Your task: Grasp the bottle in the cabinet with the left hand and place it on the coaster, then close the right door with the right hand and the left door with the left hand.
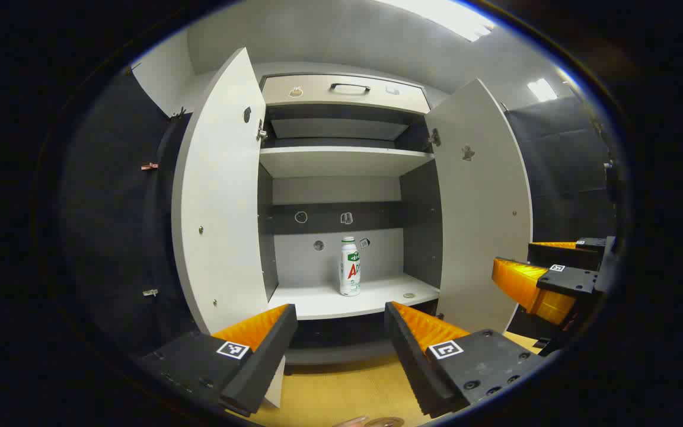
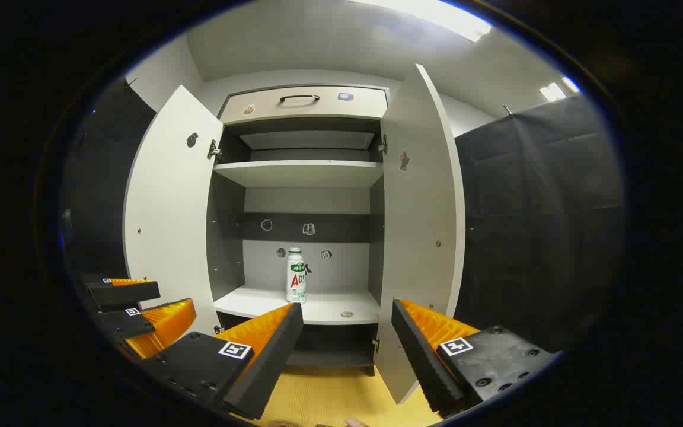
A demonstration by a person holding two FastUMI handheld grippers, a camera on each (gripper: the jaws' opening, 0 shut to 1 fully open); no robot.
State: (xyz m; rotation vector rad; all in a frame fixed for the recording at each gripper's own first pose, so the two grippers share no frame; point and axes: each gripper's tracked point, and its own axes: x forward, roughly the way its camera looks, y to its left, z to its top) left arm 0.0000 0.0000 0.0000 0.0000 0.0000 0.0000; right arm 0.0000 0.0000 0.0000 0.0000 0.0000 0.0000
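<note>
Nothing is done yet: the white drink bottle stands upright on the cabinet's lower shelf, both doors are wide open, and the left tool and right tool hang apart, well short.

The bottle on the lower cabinet shelf carried a label with large red letters beginning "A" (the rest too small and curved away to read). Square black-and-white coded markers sat on the left gripper and right gripper.
</note>
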